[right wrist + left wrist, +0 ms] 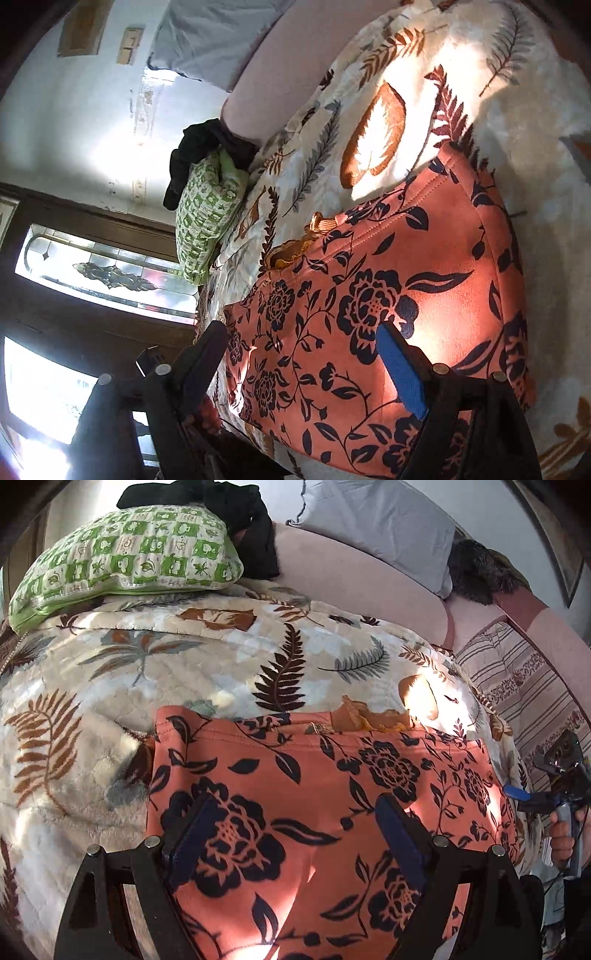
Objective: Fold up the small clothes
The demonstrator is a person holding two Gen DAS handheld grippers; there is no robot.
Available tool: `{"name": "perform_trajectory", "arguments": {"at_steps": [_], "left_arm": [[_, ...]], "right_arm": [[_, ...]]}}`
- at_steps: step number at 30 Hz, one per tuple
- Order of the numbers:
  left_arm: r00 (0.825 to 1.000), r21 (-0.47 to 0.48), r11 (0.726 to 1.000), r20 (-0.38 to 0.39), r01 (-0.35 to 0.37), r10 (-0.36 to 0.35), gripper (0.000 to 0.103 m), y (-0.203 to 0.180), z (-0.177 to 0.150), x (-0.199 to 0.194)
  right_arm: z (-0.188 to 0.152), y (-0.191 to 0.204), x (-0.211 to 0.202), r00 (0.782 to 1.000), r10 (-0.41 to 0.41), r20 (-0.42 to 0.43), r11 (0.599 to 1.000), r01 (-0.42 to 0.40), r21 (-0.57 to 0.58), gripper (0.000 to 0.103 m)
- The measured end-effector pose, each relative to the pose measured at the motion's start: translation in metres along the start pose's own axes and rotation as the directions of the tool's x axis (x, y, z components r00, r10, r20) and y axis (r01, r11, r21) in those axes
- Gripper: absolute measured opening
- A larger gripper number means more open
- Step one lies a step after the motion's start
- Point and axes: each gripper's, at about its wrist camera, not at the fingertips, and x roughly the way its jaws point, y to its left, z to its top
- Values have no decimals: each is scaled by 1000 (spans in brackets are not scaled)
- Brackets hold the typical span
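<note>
An orange garment (317, 812) with a dark navy flower print lies spread flat on the leaf-patterned blanket (184, 653). A small tan-orange piece of cloth (369, 716) peeks out along its far edge. My left gripper (295, 830) hovers open above the garment's near part, nothing between its fingers. My right gripper (517, 797) shows at the right edge of that view, held in a hand. In the right wrist view the same garment (388, 295) fills the middle, and the right gripper (303, 354) stands open over its near edge, holding nothing.
A green checked pillow (125, 557) with dark clothing (236, 513) on it lies at the bed's far left. A grey pillow (380, 520) and a pink headboard cushion (351, 576) are behind. A striped sheet (524, 686) lies at right. A stained-glass window (103, 273) is beside the bed.
</note>
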Motion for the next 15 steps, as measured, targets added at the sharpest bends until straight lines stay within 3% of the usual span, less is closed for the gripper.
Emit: {"name": "perform_trajectory", "arguments": {"at_steps": [4,8,10,12,13,15], "left_arm": [[998,-67,997,-47,42,-45,88,21,19,23],[993,-58,992,-22,113,-115,88,27,28,31],[996,-74,996,-61,53,-58,87,41,33,52],[998,-105,994,-45,38,-43,87,51,41,59],[999,-114,993,-36,9,-13,87,51,46,58],[998,-115,991,1,-65,66,87,47,55,47]], "right_arm": [[19,-15,19,997,7,-77,1000,-5,27,85],[46,-22,28,995,52,-81,997,-48,54,85],[60,-33,36,994,65,-84,995,-59,81,85],[80,-50,45,997,-29,-68,996,35,85,85],[90,-61,43,998,-64,-27,992,66,111,85],[97,-75,26,994,-30,104,979,8,204,84]]}}
